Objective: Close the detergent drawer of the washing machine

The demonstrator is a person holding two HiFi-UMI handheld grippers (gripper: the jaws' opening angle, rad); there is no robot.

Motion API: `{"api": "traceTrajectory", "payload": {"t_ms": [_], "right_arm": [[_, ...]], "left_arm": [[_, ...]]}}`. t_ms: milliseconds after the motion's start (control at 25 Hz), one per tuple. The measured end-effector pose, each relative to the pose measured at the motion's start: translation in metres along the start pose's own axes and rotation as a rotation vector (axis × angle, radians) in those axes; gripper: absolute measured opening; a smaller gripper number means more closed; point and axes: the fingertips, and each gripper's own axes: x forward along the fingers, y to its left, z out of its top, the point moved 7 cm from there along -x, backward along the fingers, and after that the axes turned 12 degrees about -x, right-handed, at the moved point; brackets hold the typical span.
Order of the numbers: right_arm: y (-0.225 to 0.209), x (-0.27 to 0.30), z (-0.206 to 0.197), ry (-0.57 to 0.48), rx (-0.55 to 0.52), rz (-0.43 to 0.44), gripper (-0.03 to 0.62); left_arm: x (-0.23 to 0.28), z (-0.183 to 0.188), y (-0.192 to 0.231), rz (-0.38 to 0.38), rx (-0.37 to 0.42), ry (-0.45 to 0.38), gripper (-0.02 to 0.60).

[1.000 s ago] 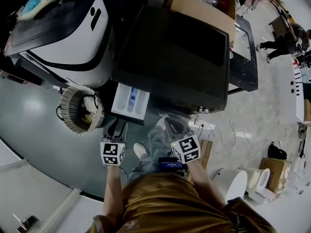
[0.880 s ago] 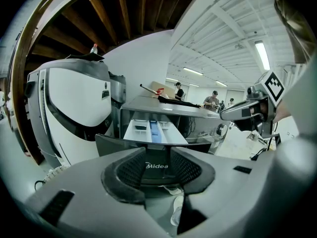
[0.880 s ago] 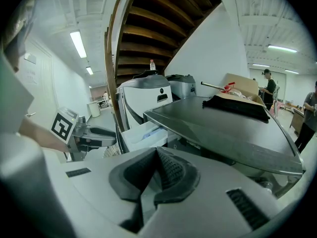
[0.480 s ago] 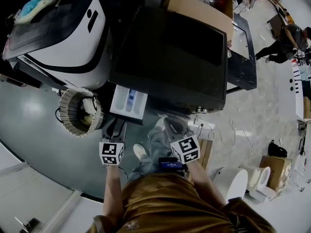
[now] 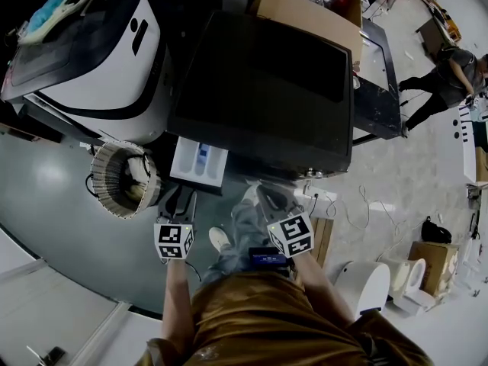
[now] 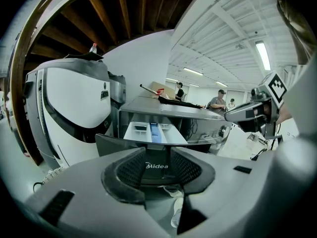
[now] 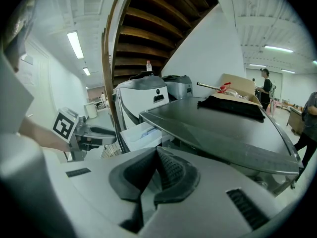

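Points the left gripper [image 5: 181, 197], jaws parted and empty, at the dark Midea-marked front of the detergent drawer [image 5: 200, 161], which stands pulled out of the black-topped washing machine [image 5: 267, 82]. Holds the right gripper [image 7: 156, 155], jaws pressed together on nothing, alongside near the machine's front.
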Motion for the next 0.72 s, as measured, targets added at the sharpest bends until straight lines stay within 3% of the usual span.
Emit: {"api": "traceTrajectory", "payload": {"t_ms": [720], "right_arm": [[-0.015,-0.001,-0.002,0.009,0.017,-0.028,0.012]], "left_arm": [[0.021,0.015,0.001,0.004,-0.004,-0.001,0.153]]}}
